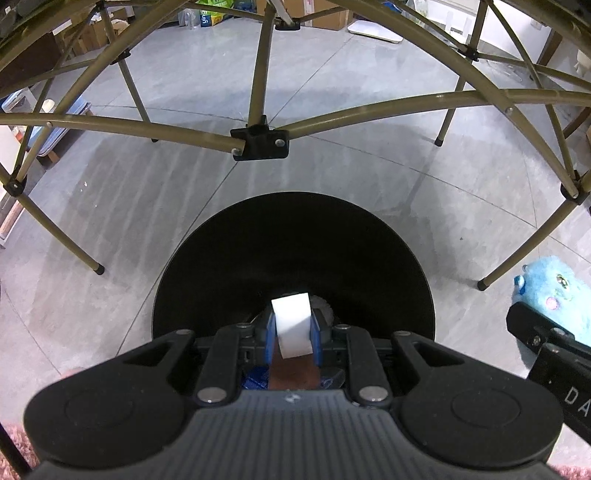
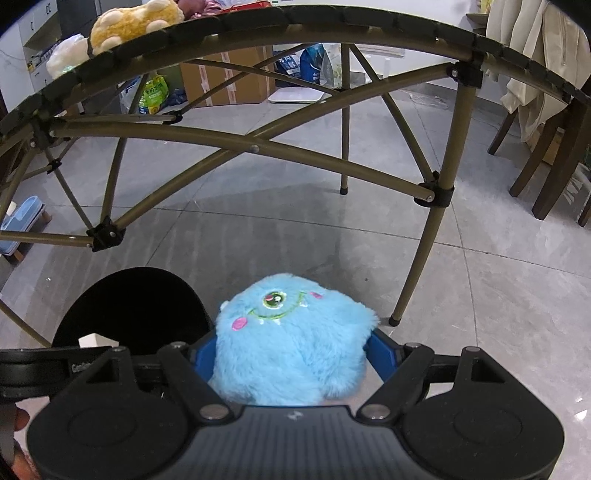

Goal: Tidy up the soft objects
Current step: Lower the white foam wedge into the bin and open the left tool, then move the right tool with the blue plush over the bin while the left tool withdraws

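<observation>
My left gripper (image 1: pixel 293 323) is shut on a white folded tag (image 1: pixel 291 321). Bits of brown and grey soft stuff (image 1: pixel 323 308) show under the tag; the rest is hidden by the fingers. It hangs over the open mouth of a round black bin (image 1: pixel 295 240) on the floor. My right gripper (image 2: pixel 291 347) is shut on a fluffy blue one-eyed monster plush (image 2: pixel 291 332), squeezed between the blue pads (image 2: pixel 380 354), just right of the bin (image 2: pixel 129 306). The left wrist view shows that plush (image 1: pixel 554 291) at its right edge.
An olive folding table frame (image 2: pixel 258 147) arches over both grippers, with its legs (image 1: pixel 495 273) standing close around the bin. A yellow plush (image 2: pixel 136 22) and a white one (image 2: pixel 66 55) lie on the table top. Wooden chairs (image 2: pixel 535 166) stand right, cardboard boxes (image 2: pixel 229 74) behind.
</observation>
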The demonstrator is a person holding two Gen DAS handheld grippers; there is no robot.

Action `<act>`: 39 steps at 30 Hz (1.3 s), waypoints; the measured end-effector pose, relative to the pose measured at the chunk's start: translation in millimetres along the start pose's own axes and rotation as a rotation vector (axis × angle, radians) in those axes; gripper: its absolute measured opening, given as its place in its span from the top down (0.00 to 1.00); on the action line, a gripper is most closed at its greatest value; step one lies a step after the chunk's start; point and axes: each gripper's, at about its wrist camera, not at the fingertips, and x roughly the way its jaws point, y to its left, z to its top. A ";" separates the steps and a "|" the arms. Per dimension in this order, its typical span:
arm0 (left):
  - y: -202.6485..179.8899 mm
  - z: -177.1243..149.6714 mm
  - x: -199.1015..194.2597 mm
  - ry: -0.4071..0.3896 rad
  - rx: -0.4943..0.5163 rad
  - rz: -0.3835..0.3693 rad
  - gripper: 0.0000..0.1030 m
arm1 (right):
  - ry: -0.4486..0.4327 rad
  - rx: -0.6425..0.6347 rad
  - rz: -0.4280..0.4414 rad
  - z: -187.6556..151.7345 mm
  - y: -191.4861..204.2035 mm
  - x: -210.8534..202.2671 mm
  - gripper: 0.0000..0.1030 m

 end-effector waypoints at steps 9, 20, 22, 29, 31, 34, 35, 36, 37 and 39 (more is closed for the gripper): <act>-1.6 -0.2 1.7 0.020 0.007 0.005 0.20 | -0.003 -0.006 -0.011 -0.8 -0.2 0.4 0.23; 0.4 -0.6 2.4 0.032 -0.004 0.036 0.00 | 0.007 -0.009 -0.030 -2.2 -1.6 1.6 0.23; -0.1 -1.2 1.9 0.033 0.001 0.035 0.00 | 0.007 -0.009 -0.031 -2.4 -2.1 1.3 0.23; 1.9 -2.0 0.4 0.036 0.005 0.037 0.00 | 0.007 -0.010 -0.028 -3.0 -1.5 0.8 0.23; 1.4 -2.0 -0.8 0.040 0.012 0.033 0.00 | 0.008 -0.010 -0.027 -3.1 -1.4 0.9 0.23; 1.8 -3.2 -3.8 0.047 0.032 0.019 0.00 | 0.012 -0.010 -0.026 -3.1 -0.8 0.4 0.23; 2.8 -3.6 -5.1 0.045 0.038 0.018 0.00 | 0.012 -0.011 -0.024 -3.2 -0.6 0.0 0.23; 4.3 -3.9 -6.3 0.043 0.044 0.018 0.00 | 0.012 -0.012 -0.022 -3.3 -0.2 -0.5 0.23; 6.5 -4.0 -7.3 0.042 0.047 0.019 0.00 | 0.012 -0.014 -0.021 -3.1 -0.1 -0.9 0.23; 13.2 -4.3 -8.9 0.045 0.043 0.016 0.00 | 0.014 -0.019 -0.016 -3.4 1.5 -1.4 0.23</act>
